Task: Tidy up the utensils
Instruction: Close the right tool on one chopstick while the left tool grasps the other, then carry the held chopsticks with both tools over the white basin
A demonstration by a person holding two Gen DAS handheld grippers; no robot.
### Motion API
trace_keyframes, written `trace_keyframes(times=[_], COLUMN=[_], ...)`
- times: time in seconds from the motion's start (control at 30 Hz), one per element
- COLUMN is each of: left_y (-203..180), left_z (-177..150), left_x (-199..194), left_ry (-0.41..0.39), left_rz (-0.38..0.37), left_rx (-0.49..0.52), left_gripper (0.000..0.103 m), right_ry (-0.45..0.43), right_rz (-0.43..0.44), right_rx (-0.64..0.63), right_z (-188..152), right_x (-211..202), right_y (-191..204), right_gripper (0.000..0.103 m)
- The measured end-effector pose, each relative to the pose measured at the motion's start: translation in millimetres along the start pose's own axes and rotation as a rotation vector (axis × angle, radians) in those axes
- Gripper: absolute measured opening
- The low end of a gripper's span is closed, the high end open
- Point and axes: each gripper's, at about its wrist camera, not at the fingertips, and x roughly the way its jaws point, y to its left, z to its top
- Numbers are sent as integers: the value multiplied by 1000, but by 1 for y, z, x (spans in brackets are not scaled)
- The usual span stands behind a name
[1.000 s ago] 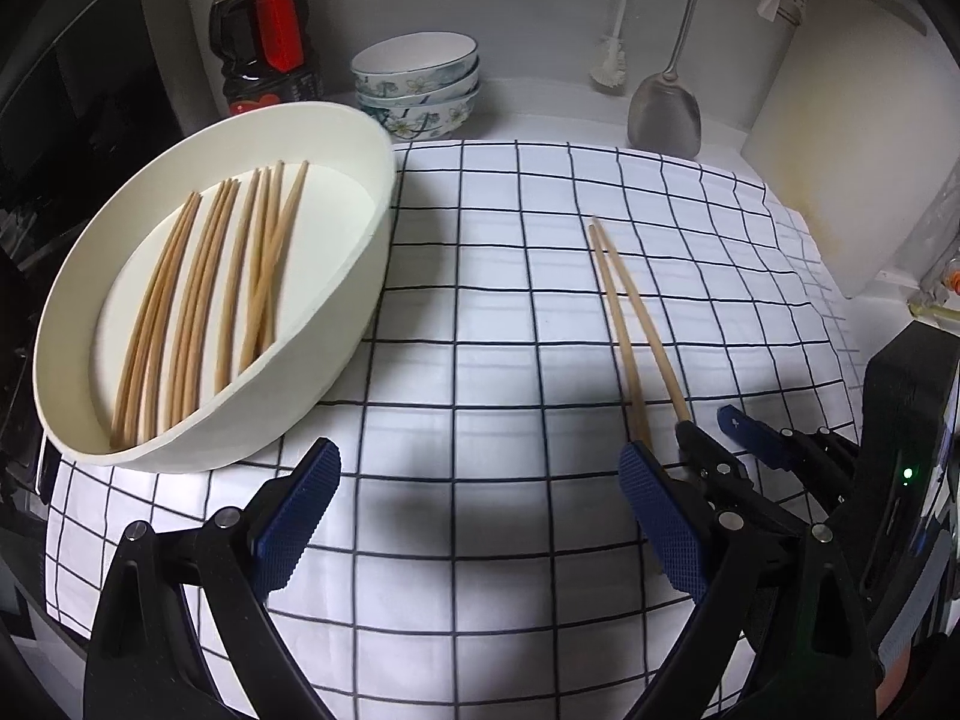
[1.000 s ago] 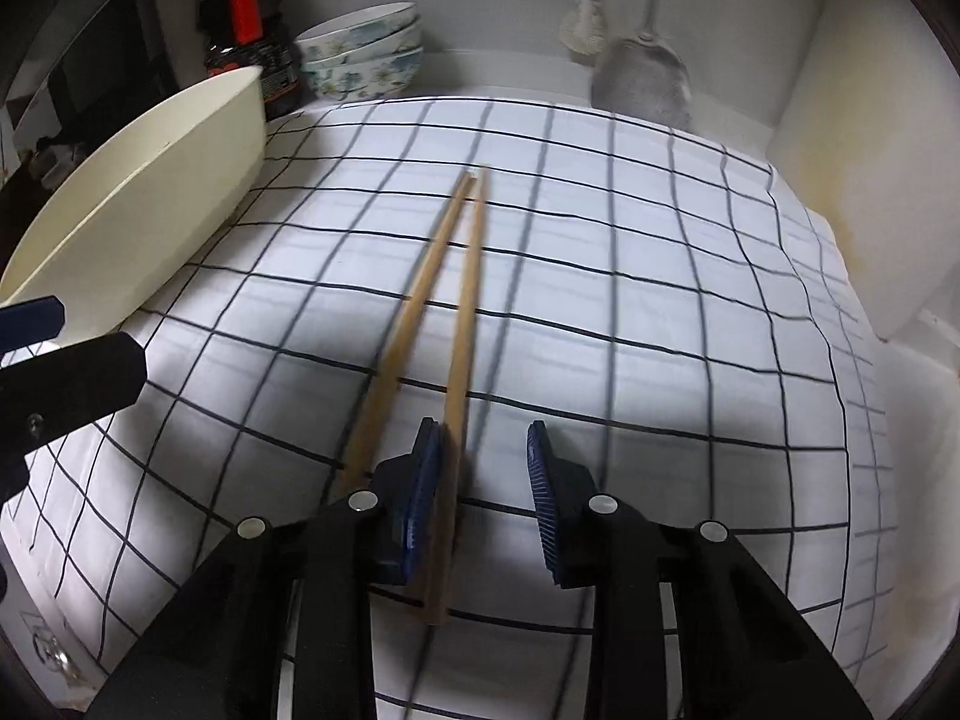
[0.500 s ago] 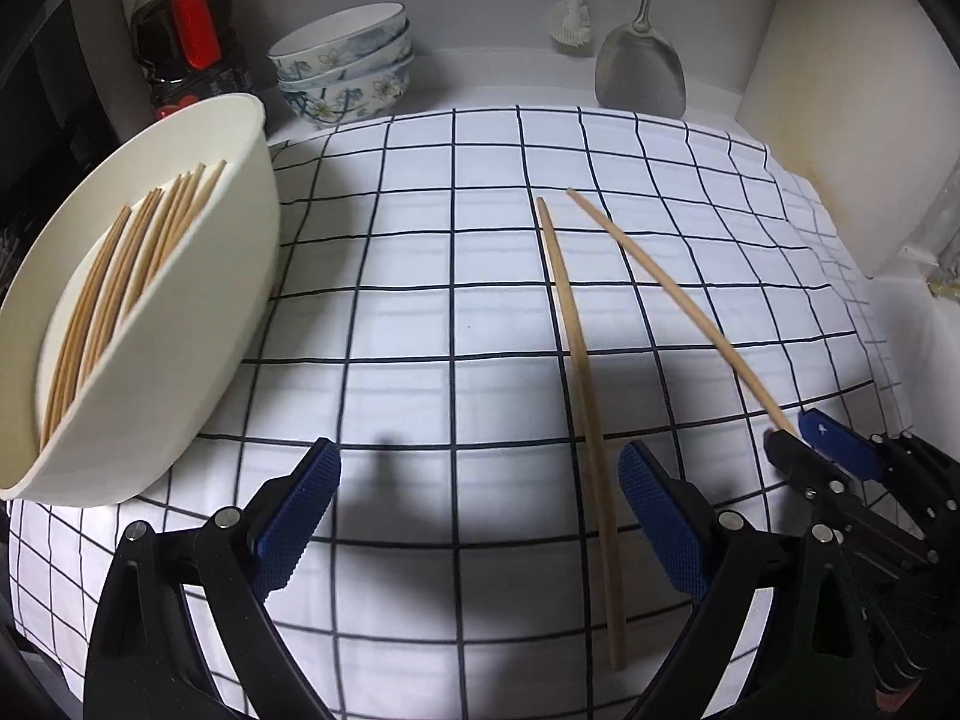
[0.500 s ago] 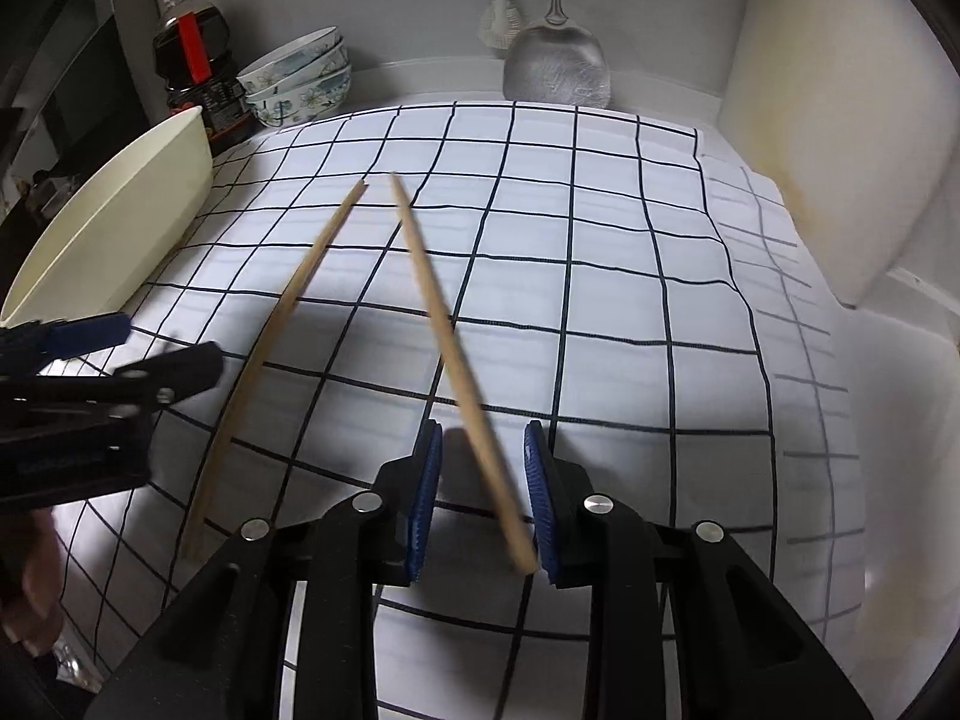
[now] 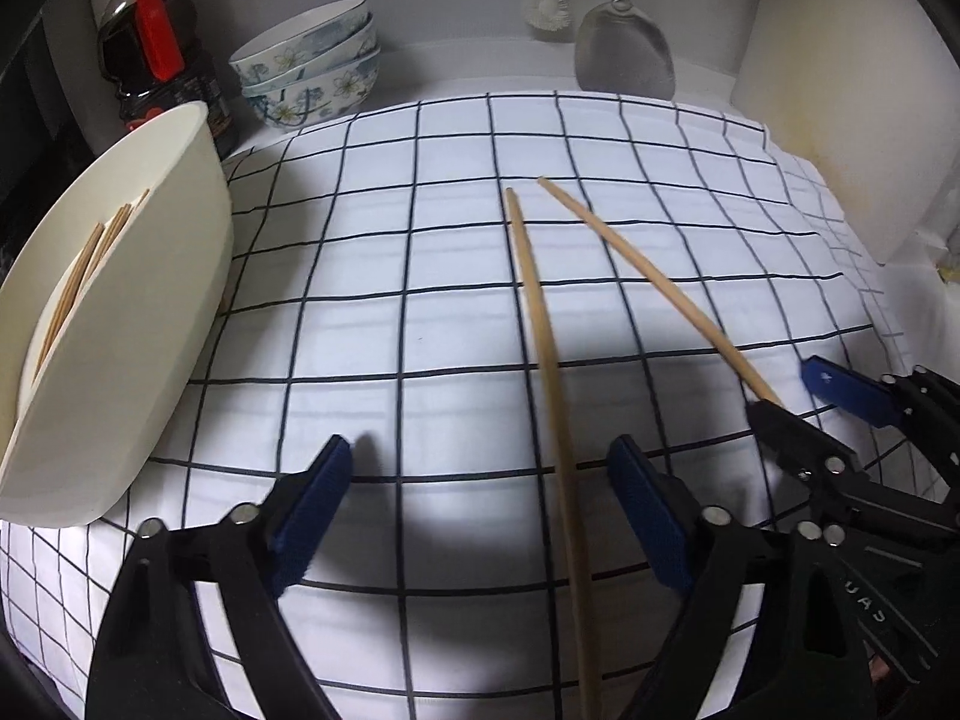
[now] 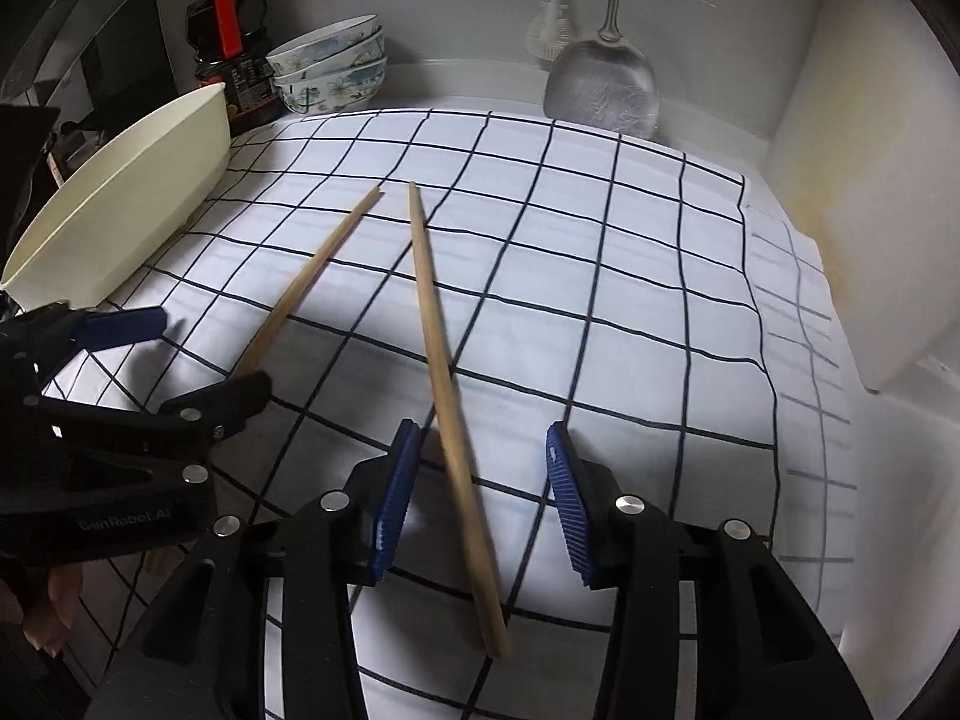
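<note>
several thin wooden chopsticks lie in the cream oval bowl at nine o'clock; two loose wooden chopsticks remain on the cloth, left gripper and right gripper both released.

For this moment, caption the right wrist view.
Open right claw straddling one chopstick; second chopstick lies beside it on checked cloth.

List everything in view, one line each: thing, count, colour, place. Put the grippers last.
loose chopsticks: 2, tan wood, on the cloth, tips near each other, splayed apart
checked cloth: 1, white with black grid, covering the counter
oval dish: 1, cream, left edge of cloth
chopsticks in dish: several, tan
bowls: stack, white with blue flowers, back left
sauce bottle: 1, dark, red cap, back left
spatula: 1, metal, back wall
brush: 1, white, back wall
left gripper: black, blue pads, open
right gripper: same, open around one chopstick
</note>
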Motion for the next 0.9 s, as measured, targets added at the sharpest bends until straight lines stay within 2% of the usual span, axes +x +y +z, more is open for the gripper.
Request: trace_keyframes(times=[0.07,0.1,0.13,0.17,0.23,0.3,0.53,0.7,0.9], left_y=[-3,-6,-8,-11,-15,-18,-11,4,42], left_z=[0,0,1,1,1,1,0,7,23], left_x=[-2,-4,-5,-6,-8,-8,-18,-49,-93], left_ry=[-4,-8,-12,-14,-15,-9,21,-30,-108], left_rz=[-15,-19,-25,-30,-43,-50,-89,-114,-95], left_rx=[6,14,23,29,47,66,77,72,45], left_gripper=[68,61,51,45,20,8,7,7,7], right_ry=[-4,-6,-9,-11,-15,-16,-8,-36,-91], right_rz=[9,12,12,9,-3,-4,43,61,89], right_rx=[-14,-20,-25,-28,-30,-14,143,210,208], right_z=[0,-1,-1,-1,-1,-1,-5,3,29], right_x=[-1,-1,-1,-1,-1,-1,-11,-36,-67], right_y=[3,5,8,10,13,13,5,11,42], right_gripper=[29,26,19,11,8,7,6,6,6])
